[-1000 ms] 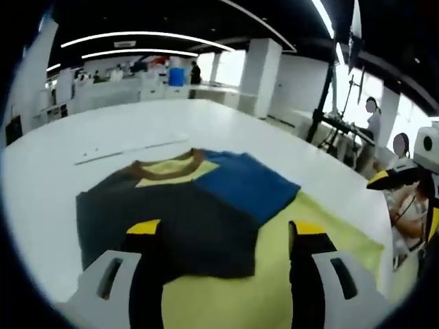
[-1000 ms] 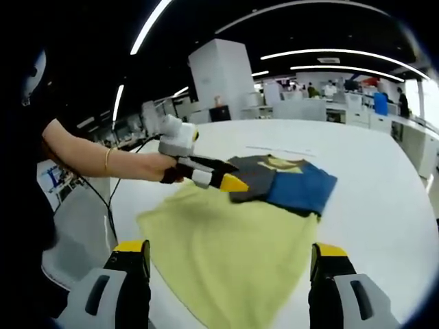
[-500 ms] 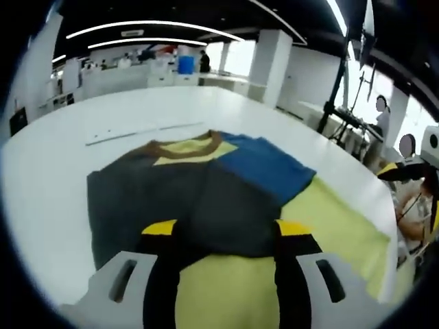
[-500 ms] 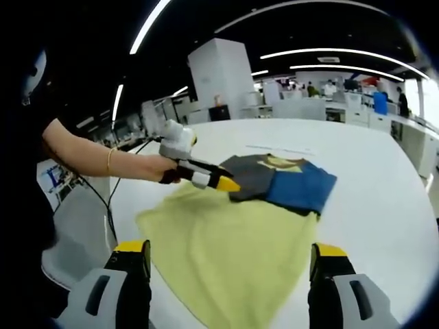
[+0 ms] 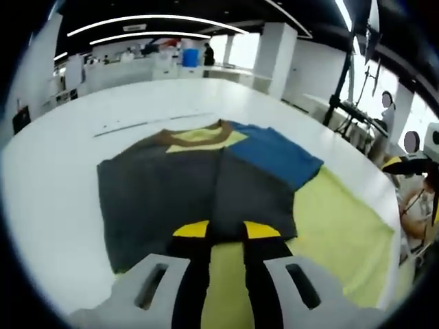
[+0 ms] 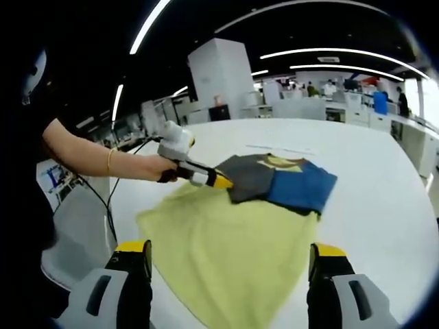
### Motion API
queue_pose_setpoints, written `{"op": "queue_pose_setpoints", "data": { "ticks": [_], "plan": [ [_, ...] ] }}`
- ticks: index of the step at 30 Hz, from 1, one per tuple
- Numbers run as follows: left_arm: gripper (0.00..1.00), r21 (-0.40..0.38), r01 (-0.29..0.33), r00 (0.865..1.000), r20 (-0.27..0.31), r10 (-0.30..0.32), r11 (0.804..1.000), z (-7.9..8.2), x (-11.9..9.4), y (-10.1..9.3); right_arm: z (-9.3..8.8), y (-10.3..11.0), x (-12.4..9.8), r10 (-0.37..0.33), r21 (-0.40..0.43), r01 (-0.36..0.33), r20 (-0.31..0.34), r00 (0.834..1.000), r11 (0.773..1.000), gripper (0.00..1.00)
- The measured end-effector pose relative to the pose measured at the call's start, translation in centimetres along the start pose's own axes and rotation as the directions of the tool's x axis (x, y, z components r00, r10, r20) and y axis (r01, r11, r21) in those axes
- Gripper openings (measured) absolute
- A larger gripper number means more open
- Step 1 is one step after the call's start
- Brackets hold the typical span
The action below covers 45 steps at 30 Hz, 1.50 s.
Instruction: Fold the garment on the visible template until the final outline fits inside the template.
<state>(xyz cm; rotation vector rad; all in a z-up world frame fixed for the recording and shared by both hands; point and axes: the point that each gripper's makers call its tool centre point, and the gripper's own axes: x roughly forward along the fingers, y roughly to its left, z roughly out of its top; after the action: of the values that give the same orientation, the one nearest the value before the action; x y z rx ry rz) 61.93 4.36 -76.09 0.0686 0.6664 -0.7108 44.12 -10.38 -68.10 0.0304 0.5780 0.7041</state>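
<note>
white table, broad and smooth; yellow cloth spread flat on it, folded shirt partly over cloth, partly on table.

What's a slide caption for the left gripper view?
Left gripper, jaws nearly closed, at the near edge of a partly folded dark shirt.

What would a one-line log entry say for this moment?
left hand-held gripper: closing on dark fold edge | garment: partly folded | right hand-held gripper: open, above yellow part
</note>
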Motion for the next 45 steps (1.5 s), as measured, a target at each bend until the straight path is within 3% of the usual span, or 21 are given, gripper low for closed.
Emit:
{"op": "queue_pose_setpoints", "data": {
  "ticks": [3, 10, 18, 29, 33, 45],
  "plan": [
    [0.01, -0.023, 0.015, 1.0, 0.019, -0.015, 1.0, 0.4, -0.1, -0.3, 0.0, 0.0, 0.0, -0.001, -0.001, 0.001, 0.002, 1.0, 1.0, 0.94],
    [0.01, -0.016, 0.031, 0.999, 0.045, -0.03, 0.999, 1.4, -0.4, -0.9, 0.0, -0.3, -0.2, -0.009, 0.003, 0.009, 0.007, 1.0, 1.0, 0.93],
    [0.01, -0.018, 0.096, 0.989, 0.111, -0.093, 0.995, 4.4, 0.0, -3.4, -0.1, -0.3, -0.3, -0.012, 0.006, 0.012, 0.01, 1.0, 1.0, 0.93],
    [0.01, -0.07, 0.174, 0.974, 0.158, -0.162, 0.982, 7.4, 1.5, -6.3, 0.0, -0.7, -0.7, -0.025, 0.004, 0.025, 0.015, 1.0, 1.0, 0.93],
    [0.01, -0.147, 0.215, 0.96, 0.213, -0.181, 0.965, 8.9, 2.1, -7.0, -0.1, -0.7, -0.7, -0.023, 0.003, 0.023, 0.011, 1.0, 1.0, 0.93],
    [0.01, -0.118, 0.242, 0.957, 0.192, -0.217, 0.963, 9.5, 5.6, -9.3, 0.1, -1.7, -0.9, -0.037, 0.009, 0.037, 0.025, 0.999, 0.999, 0.93]
  ]
}}
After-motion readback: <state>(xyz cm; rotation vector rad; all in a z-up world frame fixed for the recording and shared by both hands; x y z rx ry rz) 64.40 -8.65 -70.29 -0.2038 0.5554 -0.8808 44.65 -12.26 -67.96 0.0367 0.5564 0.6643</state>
